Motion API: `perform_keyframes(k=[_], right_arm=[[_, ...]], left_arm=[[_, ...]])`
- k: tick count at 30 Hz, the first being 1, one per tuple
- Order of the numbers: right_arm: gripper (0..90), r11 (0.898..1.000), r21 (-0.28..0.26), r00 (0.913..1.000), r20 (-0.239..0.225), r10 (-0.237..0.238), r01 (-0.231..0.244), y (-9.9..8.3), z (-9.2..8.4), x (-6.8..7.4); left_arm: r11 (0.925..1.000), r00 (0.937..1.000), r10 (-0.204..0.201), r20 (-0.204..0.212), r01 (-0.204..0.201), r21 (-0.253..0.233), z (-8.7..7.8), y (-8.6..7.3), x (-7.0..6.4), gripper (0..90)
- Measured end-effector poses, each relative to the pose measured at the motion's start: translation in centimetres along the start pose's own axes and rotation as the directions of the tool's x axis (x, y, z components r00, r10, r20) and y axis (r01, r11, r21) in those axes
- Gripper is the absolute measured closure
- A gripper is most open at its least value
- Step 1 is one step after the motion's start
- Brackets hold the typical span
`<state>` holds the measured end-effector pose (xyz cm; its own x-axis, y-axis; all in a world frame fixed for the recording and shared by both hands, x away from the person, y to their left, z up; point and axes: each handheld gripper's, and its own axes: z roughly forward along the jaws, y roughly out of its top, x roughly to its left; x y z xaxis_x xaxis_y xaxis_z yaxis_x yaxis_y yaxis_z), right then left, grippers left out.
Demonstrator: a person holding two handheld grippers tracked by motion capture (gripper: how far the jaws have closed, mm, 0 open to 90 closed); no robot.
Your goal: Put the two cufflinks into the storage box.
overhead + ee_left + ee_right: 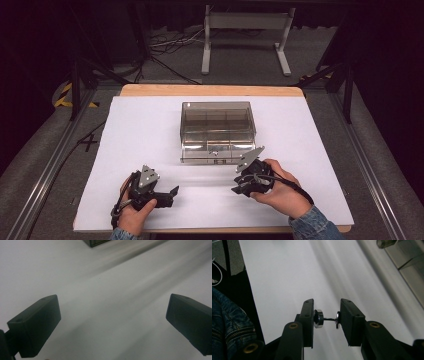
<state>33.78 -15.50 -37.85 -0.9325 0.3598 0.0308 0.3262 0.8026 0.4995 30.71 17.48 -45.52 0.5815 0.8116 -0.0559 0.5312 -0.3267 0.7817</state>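
Note:
A small shiny metal pin with a round head at each end (320, 318) sits crosswise between the jaws of my right gripper (327, 313), and both pads press on its ends. In the high view the right gripper (240, 187) hovers over the white sheet, just in front of the clear plastic box's (217, 131) right front corner. My left gripper (169, 194) rests low near the front left of the sheet. Its jaws (112, 320) stand wide apart with only bare sheet between them. A corner of the box (96, 242) shows far ahead of them.
A white sheet (145, 125) covers the wooden table (210, 90). The clear box has inner dividers and a small latch at its front; its wall (409, 270) lies to the right gripper's upper right. A denim sleeve (227, 322) is at that view's left. Metal rails flank the table.

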Motion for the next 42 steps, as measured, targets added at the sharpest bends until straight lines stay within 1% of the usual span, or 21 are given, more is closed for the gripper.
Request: perform_keyframes(k=[8, 12, 15, 22, 25, 26, 31, 33, 37, 39, 42], right_arm=[[65.3, 1.000, -0.014, 0.9999, -0.008, -0.011, 0.011, 0.8, -1.1, -0.1], [65.3, 1.000, -0.020, 0.9997, -0.015, -0.018, 0.018, 1.5, -2.0, -0.4], [65.3, 0.999, -0.024, 0.9996, -0.015, -0.022, 0.022, 1.7, -2.2, -0.5], [65.3, 0.999, -0.038, 0.9988, -0.041, -0.027, 0.026, 2.8, -3.3, -1.1], [65.3, 0.999, -0.039, 0.9987, -0.043, -0.029, 0.027, 3.0, -3.4, -1.3], [65.3, 0.999, -0.037, 0.9987, -0.047, -0.019, 0.017, 3.2, -3.6, -1.4], [65.3, 0.999, -0.047, 0.9985, -0.049, -0.026, 0.023, 3.7, -4.0, -1.9], [65.3, 0.999, -0.046, 0.9986, -0.048, -0.021, 0.019, 4.0, -4.3, -2.0], [65.2, 0.998, -0.058, 0.9984, -0.050, -0.028, 0.025, 4.4, -4.7, -2.4], [65.3, 0.998, -0.060, 0.9985, -0.048, -0.028, 0.026, 4.7, -4.8, -2.5], [65.3, 0.998, -0.062, 0.9984, -0.051, -0.024, 0.021, 5.0, -5.0, -2.9]], left_arm=[[1.0000, 1.0000, 0.003, -0.001, -0.003, 0.000, 0.0, 0.0, 0.0, 0.3], [1.0000, 1.0000, -0.003, -0.001, 0.003, -0.008, 0.0, 0.0, 0.0, 0.3], [1.0000, 1.0000, -0.004, -0.001, 0.004, -0.008, 0.0, 0.0, 0.0, 0.3], [1.0000, 1.0000, -0.004, -0.001, 0.004, -0.008, 0.0, 0.0, -0.1, 0.3], [1.0000, 1.0000, -0.001, -0.003, 0.001, -0.007, 0.0, 0.0, 0.0, 0.3], [1.0000, 1.0000, -0.001, -0.004, 0.001, -0.007, -0.1, 0.0, 0.0, 0.3], [0.9998, 1.0000, 0.001, -0.010, -0.001, -0.018, -0.4, -0.1, -0.1, 0.3], [0.9999, 1.0000, -0.003, -0.008, 0.003, -0.017, -0.5, -0.1, -0.1, 0.3], [0.9999, 0.9999, 0.002, -0.013, -0.002, -0.013, -0.6, -0.2, 0.1, 0.3], [0.9998, 0.9999, -0.010, -0.013, 0.010, -0.015, -0.6, -0.3, 0.1, 0.3], [0.9998, 0.9998, -0.012, -0.017, 0.011, -0.014, -0.7, -0.4, 0.1, 0.3]])
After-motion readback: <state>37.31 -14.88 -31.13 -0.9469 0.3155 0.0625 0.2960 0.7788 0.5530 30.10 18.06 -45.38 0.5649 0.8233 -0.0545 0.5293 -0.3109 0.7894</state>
